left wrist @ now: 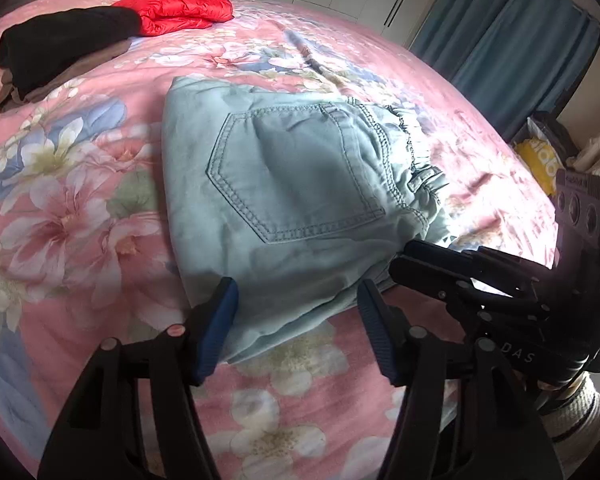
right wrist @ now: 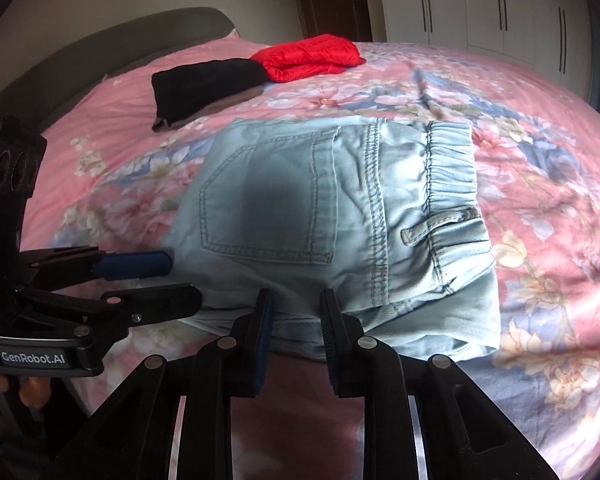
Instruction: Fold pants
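The pants' [left wrist: 292, 200] lower layers lie hidden beneath the top fold. The brown garment [left wrist: 60, 80] is mostly covered by the black one [left wrist: 64, 44]. The yellow bag's [left wrist: 540, 162] lettering is partly hidden.

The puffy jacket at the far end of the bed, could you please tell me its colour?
Bright red; the jacket shows best in the right wrist view.

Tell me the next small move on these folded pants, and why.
Probably lift both grippers clear. The light blue pants already lie folded compactly on the bedspread, and the left gripper and right gripper stand open at the near edge, gripping nothing.
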`<state>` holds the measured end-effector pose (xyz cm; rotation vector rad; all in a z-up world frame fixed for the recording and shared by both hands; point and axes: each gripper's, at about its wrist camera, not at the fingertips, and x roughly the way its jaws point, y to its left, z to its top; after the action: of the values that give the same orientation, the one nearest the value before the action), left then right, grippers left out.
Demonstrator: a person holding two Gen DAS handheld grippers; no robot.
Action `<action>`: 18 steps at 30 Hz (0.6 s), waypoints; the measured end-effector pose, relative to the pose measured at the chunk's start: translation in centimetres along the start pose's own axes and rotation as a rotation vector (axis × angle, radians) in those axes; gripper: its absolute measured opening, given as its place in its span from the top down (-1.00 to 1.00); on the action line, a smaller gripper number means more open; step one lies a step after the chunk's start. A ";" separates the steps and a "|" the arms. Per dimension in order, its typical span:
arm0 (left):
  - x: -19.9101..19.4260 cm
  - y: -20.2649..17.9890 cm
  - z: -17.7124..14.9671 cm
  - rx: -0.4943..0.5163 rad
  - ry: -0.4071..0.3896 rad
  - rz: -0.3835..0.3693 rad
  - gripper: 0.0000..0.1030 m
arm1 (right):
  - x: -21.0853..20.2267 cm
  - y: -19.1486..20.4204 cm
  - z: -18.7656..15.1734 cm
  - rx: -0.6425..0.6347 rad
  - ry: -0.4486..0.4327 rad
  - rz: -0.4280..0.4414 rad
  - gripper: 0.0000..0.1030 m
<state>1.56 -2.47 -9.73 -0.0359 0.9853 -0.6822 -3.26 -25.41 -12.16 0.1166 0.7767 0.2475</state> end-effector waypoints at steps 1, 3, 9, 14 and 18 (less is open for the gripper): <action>-0.3 0.3 -0.1 -0.023 -0.002 -0.016 -0.42 | -0.5 -0.3 -0.1 0.019 0.003 0.027 0.53; -1.0 0.9 -0.2 -0.058 -0.008 -0.029 -0.44 | -1.7 -1.2 -0.6 0.054 -0.006 0.066 0.27; -2.4 3.7 -0.3 -0.188 -0.028 -0.030 -0.56 | -4.7 -5.2 -2.3 0.203 -0.038 0.100 0.04; -2.5 6.1 -0.4 -0.319 -0.035 -0.062 -0.69 | -5.4 -9.2 -2.9 0.395 -0.051 0.147 -0.17; -2.6 7.0 -0.3 -0.368 -0.043 -0.082 -0.83 | -5.5 -12.1 -2.9 0.550 -0.071 0.181 -0.30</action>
<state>4.01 4.56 -10.20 -0.4139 1.0618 -0.5652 -6.95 -38.53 -12.89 0.7136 0.7478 0.1944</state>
